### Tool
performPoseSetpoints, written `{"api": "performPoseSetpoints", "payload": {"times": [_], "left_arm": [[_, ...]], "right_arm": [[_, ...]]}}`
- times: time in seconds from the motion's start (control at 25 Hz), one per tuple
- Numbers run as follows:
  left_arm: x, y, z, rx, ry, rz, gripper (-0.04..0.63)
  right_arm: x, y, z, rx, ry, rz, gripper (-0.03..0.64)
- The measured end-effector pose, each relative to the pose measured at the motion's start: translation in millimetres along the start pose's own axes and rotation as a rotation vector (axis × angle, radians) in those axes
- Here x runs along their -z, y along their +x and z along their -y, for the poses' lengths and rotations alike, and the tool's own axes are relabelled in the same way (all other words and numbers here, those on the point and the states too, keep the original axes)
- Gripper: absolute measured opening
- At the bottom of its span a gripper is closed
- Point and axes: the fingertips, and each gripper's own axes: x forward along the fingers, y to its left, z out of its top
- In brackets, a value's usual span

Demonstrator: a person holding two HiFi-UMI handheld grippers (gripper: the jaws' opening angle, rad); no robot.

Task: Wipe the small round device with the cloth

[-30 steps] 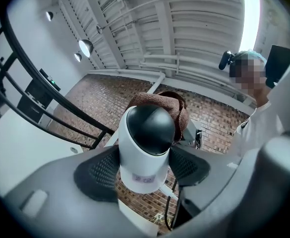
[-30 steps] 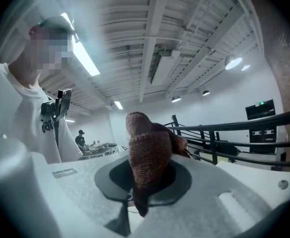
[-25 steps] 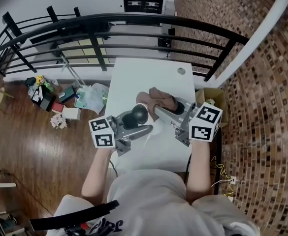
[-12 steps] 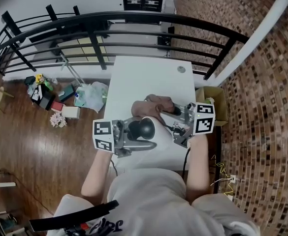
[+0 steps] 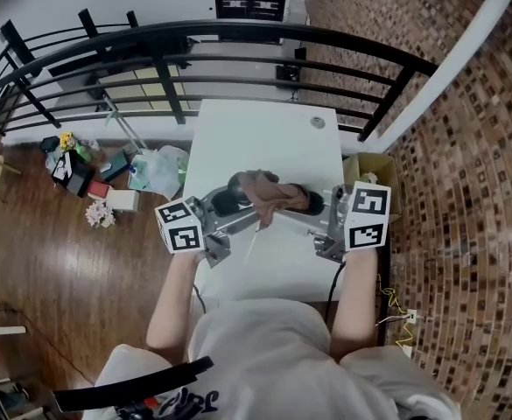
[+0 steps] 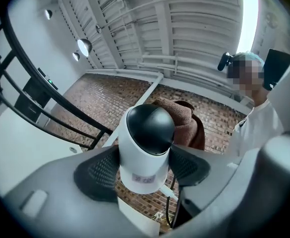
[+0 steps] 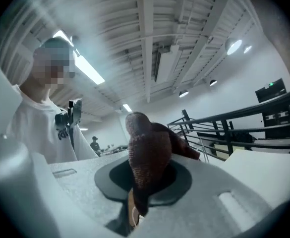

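- Holding the small round device (image 6: 147,133) clamped between its pads, our left gripper (image 6: 144,170) points the black dome away from its jaws.
- Our right gripper (image 7: 145,182) pinches the brown cloth (image 7: 147,148), which lies against the dome's far side, just beyond the left jaws' tips.
- We judge that short strokes around the dome, light pressure and a firm left squeeze will stop the device twisting.

Loft-style mezzanine workspace: black railing (image 5: 238,35), brickwork (image 5: 466,147), white table (image 5: 256,134).
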Motion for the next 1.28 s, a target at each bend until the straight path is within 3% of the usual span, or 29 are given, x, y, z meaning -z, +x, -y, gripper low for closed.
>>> {"api": "performPoseSetpoints", "payload": {"times": [0.08, 0.24, 0.36, 0.44, 0.56, 0.8, 1.0, 1.16, 1.28], "left_arm": [[1, 3, 7, 0.022, 0.009, -0.016, 0.337], [2, 8, 19, 0.069, 0.001, -0.02, 0.337], [4, 2, 39, 0.161, 0.026, -0.029, 0.337], [6, -3, 57, 0.252, 0.057, -0.044, 0.337], [10, -8, 77, 0.357, 0.102, -0.072, 0.339], [16, -12, 94, 0.441, 0.116, -0.084, 0.339], [19, -8, 83, 0.384, 0.116, -0.079, 0.339], [4, -18, 44, 0.247, 0.053, 0.007, 0.339], [-8, -23, 16, 0.124, -0.023, 0.074, 0.337]], "right_arm": [[7, 6, 3, 0.016, 0.004, -0.026, 0.029], [-6, -13, 22, 0.11, 0.018, 0.044, 0.029], [-4, -23, 40, 0.188, 0.057, 0.063, 0.029], [4, -21, 43, 0.144, 0.108, 0.078, 0.029], [14, -16, 36, 0.01, 0.183, 0.108, 0.029], [29, -5, 35, -0.082, 0.258, 0.114, 0.029], [29, -13, 44, -0.027, 0.251, 0.133, 0.029], [-2, -32, 35, 0.025, 0.141, 0.178, 0.029], [-21, -32, 10, 0.004, 0.035, 0.153, 0.029]]}}
